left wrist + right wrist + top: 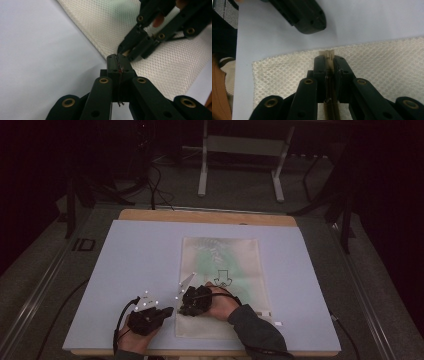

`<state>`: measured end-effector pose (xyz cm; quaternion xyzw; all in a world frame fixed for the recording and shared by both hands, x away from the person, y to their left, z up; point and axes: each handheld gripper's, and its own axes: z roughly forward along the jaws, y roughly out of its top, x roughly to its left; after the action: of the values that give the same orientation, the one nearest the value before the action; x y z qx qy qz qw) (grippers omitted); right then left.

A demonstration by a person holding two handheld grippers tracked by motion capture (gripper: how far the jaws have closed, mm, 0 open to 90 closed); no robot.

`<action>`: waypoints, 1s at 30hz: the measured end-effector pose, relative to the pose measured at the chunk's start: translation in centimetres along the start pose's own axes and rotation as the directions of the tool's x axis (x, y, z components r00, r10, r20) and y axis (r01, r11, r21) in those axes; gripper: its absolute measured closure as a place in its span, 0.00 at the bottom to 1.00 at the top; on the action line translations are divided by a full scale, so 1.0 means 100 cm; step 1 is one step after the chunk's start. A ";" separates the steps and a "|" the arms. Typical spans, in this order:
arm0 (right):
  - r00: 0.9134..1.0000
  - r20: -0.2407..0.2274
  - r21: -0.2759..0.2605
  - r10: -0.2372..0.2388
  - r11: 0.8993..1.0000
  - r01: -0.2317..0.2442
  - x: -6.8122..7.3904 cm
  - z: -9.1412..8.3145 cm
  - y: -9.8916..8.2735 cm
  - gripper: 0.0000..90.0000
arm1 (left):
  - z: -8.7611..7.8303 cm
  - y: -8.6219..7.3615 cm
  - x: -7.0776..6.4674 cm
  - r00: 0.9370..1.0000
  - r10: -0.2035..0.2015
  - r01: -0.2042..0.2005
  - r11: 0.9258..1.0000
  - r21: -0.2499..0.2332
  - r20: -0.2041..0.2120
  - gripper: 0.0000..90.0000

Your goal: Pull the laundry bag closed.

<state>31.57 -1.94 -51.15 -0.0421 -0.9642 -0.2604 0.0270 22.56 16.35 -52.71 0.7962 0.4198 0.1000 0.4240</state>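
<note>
- Left hand (pixel 134 340) at the near table edge holds the left gripper (pixel 167 310), which points right toward the bag's left edge.
- Left gripper (pixel 117 57), own view: jaws pressed together, a thin dark thread-like bit along the seam between them, a frayed end below. Can't tell what it is. Tips sit right at the bag's (pixel 160 67) edge; contact with the mesh unclear.
- Right hand (pixel 223 303), dark sleeve (pixel 256 330) behind it, holds the right gripper (pixel 179 310) low over the bag's near left part, pointing left at the left gripper. Tips of the two are just beside each other.
- Right gripper (pixel 327 58), own view: jaws closed on a small pale tab (pixel 326 53) that pokes out past the tips at the bag's edge; a strip with brassy teeth runs back between the jaws, looks like a zipper.
- Same view: left gripper's black body (pixel 305 15) hangs beyond over the mat (pixel 367 17).
- Left gripper view: right gripper (pixel 124 51) comes in from upper right, tips down at the bag's edge, a pale bit between them.
- Bag (pixel 239 255): cream mesh, flat, lying lengthwise near to far on the mat's (pixel 130 265) centre-right; a green shape shows through, black arrow mark on it.
- Small white tag (pixel 278 323) on the mat, right of the bag's near corner.
- Mat covers a wood table (pixel 200 215); the wood shows at the far edge.
- Beyond: dark floor, cables (pixel 157 185), a white frame (pixel 240 155).
</note>
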 end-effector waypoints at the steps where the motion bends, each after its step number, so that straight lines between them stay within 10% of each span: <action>1: 1.000 0.000 0.000 0.000 1.000 0.000 0.000 0.000 0.000 0.91 | 0.000 0.000 0.000 1.000 0.000 0.000 1.000 0.000 0.000 0.99; 11: 1.000 -0.009 -0.003 0.007 1.000 -0.008 0.000 0.001 0.000 0.91 | 0.008 -0.001 -0.009 0.986 0.162 -0.163 0.985 0.047 0.033 0.99; 30: 1.000 -0.016 -0.003 0.003 1.000 -0.003 -0.001 0.001 -0.001 0.91 | 0.012 -0.001 -0.010 0.963 0.261 -0.264 0.963 0.048 0.061 0.99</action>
<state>31.70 -2.00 -51.25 -0.0415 -0.9635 -0.2622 0.0348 22.54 14.91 -53.32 0.8586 0.3016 0.1220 0.3961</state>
